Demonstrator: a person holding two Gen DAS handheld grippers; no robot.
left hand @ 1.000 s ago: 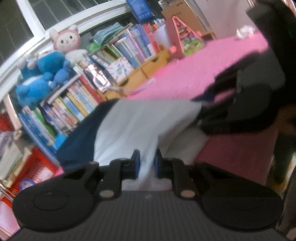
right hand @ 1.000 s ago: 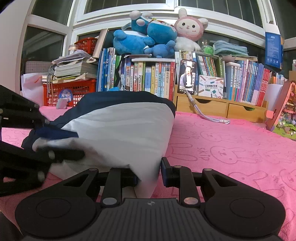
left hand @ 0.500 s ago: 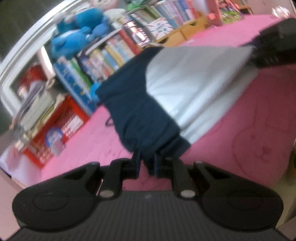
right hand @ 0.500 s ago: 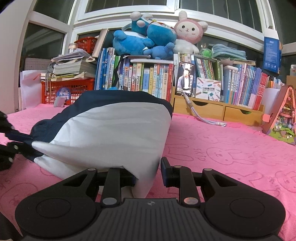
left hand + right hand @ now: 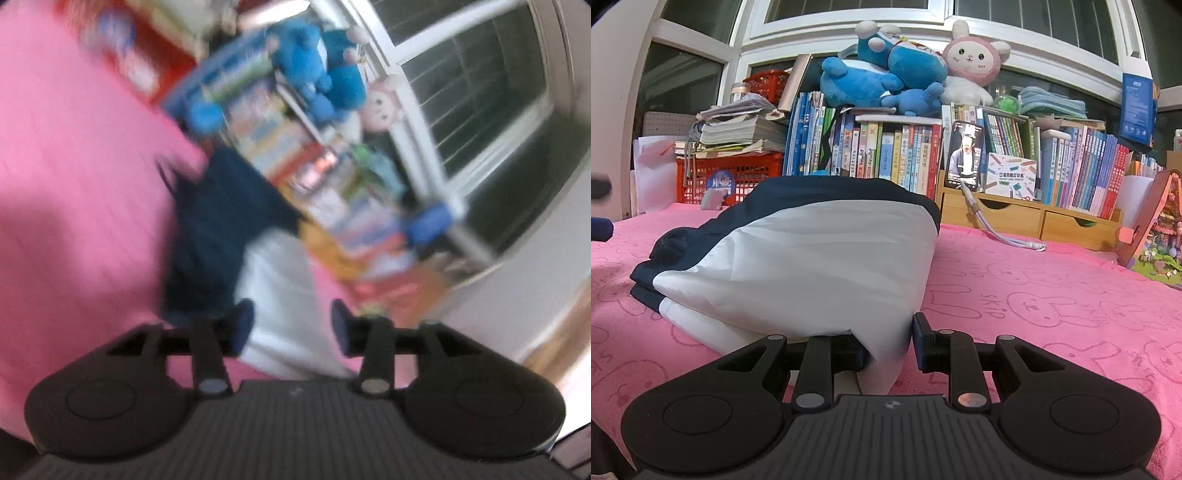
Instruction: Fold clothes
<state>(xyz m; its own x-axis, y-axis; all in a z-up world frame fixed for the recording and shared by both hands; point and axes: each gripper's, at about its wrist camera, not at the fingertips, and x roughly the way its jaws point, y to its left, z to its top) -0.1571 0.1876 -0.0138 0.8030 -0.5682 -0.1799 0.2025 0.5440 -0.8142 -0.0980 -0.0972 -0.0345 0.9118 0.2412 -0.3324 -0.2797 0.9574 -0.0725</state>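
- While it lies folded on a pink bunny-print cloth, the navy-and-white garment sits in front of the bookshelf, its white panel toward the right wrist camera and its navy part toward the books.
- At the garment's near white corner, the right gripper has its jaws on either side of a bunched fold; its left finger is hidden behind the cloth, and whether the jaws actually pinch the fabric cannot be told.
- Seen through the tilted, motion-blurred left wrist view, the left gripper has its jaws spread wide and holds nothing, with the garment showing between and beyond the fingertips.
- Beside the garment, on its bookshelf side to the right, a wooden drawer unit carries a phone showing a man, and a cable trails from it onto the pink cloth.
- Above the garment, on top of the bookshelf, blue plush toys lie next to a pink-hooded bunny plush.
- Left of the garment, near the bookshelf's end, a red basket stands under a stack of papers.
- Far right of the garment, a colourful toy house sits at the cloth's edge.
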